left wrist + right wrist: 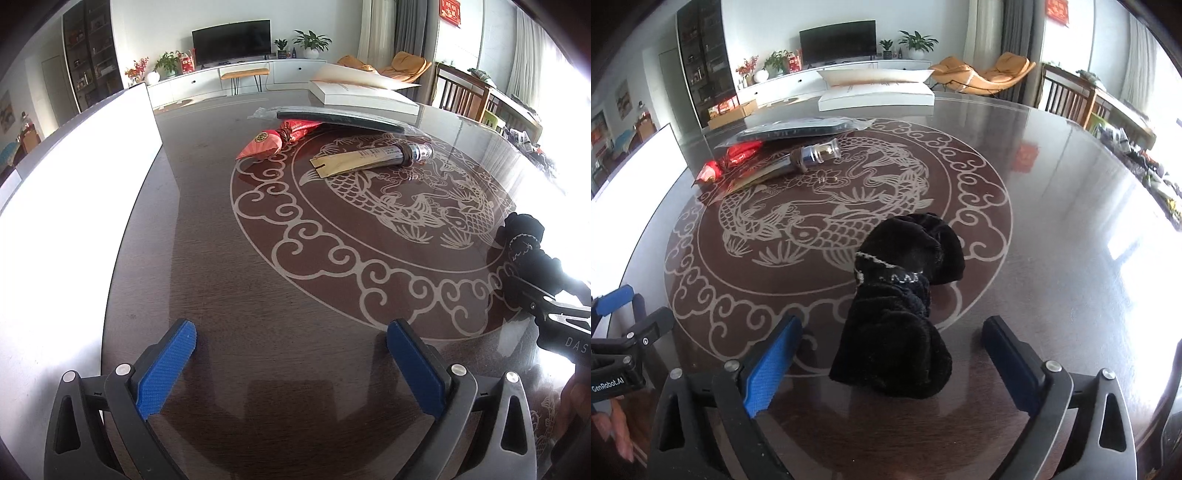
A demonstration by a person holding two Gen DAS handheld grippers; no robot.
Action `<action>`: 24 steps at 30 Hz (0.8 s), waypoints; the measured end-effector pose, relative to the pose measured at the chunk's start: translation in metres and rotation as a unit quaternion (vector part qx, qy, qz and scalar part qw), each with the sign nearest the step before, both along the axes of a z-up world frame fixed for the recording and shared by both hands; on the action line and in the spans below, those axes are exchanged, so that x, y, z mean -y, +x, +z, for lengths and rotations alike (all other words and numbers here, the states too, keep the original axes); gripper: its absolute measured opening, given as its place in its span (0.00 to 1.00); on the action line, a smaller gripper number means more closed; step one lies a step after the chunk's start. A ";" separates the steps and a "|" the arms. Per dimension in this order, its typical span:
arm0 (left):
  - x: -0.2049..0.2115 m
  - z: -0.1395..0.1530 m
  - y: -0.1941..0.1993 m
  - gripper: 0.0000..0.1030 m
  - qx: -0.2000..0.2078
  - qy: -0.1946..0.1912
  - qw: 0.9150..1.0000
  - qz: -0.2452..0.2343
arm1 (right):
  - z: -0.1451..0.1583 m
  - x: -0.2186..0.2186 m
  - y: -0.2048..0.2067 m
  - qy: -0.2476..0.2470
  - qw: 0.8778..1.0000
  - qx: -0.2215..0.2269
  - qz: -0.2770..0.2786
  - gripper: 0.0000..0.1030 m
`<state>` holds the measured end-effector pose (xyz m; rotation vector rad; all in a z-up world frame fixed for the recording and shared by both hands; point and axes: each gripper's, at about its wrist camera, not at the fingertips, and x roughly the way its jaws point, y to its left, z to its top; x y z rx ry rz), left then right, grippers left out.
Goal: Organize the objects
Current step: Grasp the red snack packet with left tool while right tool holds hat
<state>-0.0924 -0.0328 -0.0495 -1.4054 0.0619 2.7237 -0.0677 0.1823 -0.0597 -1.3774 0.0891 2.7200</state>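
both tools wide, holding nothing: left tool (291, 354) over bare tabletop (229, 258), right tool (892, 354) straddling black velvet pouch (901, 306).

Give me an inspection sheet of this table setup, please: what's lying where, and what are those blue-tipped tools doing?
Surface: dark glossy round table with a pale fish-and-cloud inlay.
Job's things: black velvet pouch with silver trim lying between the right gripper's fingers; red fabric pouch; tan card holding a metal-capped tube; flat dark sleeve in clear plastic.
Clutter: open white book at the far edge; white panel on the left.
Grippers: left gripper open, holding nothing; right gripper open, straddling the black pouch.
Cables: nothing seen.
Surroundings: television, potted plants, orange lounge chair.
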 end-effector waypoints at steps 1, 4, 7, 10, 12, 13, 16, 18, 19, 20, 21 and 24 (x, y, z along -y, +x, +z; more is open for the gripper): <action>0.000 0.000 0.000 1.00 0.000 0.000 1.000 0.000 | -0.001 0.002 -0.002 0.003 1.000 0.002 0.001 0.98; 0.000 0.000 0.000 1.00 0.000 0.000 1.000 0.000 | -0.002 0.004 -0.004 0.007 1.000 0.006 0.006 1.00; 0.000 0.000 0.000 1.00 0.000 0.000 1.000 0.000 | -0.001 0.004 -0.002 0.007 1.000 0.006 0.006 1.00; 0.000 0.000 0.000 1.00 0.000 0.000 1.000 0.000 | -0.001 0.004 -0.002 0.007 1.000 0.006 0.006 1.00; 0.000 0.000 0.000 1.00 0.000 0.000 1.000 0.000 | -0.001 0.004 -0.002 0.007 1.000 0.006 0.006 1.00; 0.000 0.000 0.000 1.00 0.000 0.000 1.000 0.000 | -0.001 0.004 -0.002 0.007 1.000 0.006 0.006 1.00; 0.000 0.000 0.000 1.00 0.000 0.000 1.000 0.000 | -0.001 0.004 -0.002 0.007 1.000 0.006 0.006 1.00; 0.000 0.000 0.000 1.00 0.000 0.000 1.000 0.000 | -0.001 0.004 -0.002 0.007 1.000 0.006 0.006 1.00; 0.000 0.000 0.000 1.00 0.000 0.000 1.000 0.000 | -0.001 0.004 -0.002 0.007 1.000 0.006 0.006 1.00; 0.000 0.000 0.000 1.00 0.000 0.000 1.000 0.000 | -0.001 0.004 -0.002 0.007 1.000 0.006 0.006 1.00; 0.000 0.000 0.000 1.00 0.000 0.000 1.000 0.000 | -0.001 0.004 -0.002 0.007 1.000 0.006 0.006 1.00; 0.000 0.000 0.000 1.00 0.000 0.000 1.000 0.000 | -0.001 0.004 -0.002 0.007 1.000 0.006 0.006 1.00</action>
